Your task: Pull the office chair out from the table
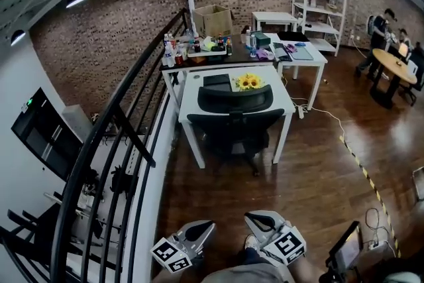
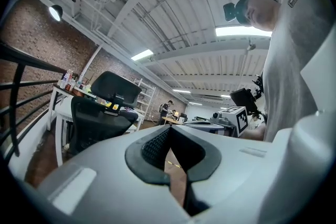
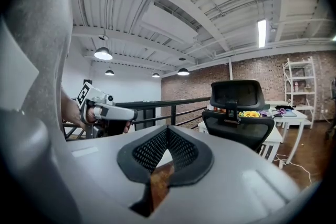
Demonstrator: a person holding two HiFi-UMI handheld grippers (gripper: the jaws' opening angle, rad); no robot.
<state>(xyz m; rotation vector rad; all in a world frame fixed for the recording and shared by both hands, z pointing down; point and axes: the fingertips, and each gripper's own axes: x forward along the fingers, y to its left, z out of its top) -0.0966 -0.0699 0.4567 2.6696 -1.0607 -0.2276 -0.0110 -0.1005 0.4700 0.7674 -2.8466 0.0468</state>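
Office chair [image 1: 233,121] tucked under white tabletop [image 1: 192,91], backrest facing tongs, well apart, straight ahead. Left tongs [image 1: 207,227], right tongs [image 1: 253,217]: both closed, empty, side by side; neither judged nearer.

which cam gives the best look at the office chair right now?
Head view: the whole office chair shows from above, pushed in at the white table. The right gripper view catches the office chair from behind, headrest and backrest only. The left gripper view shows the office chair smaller and dark, at the left.
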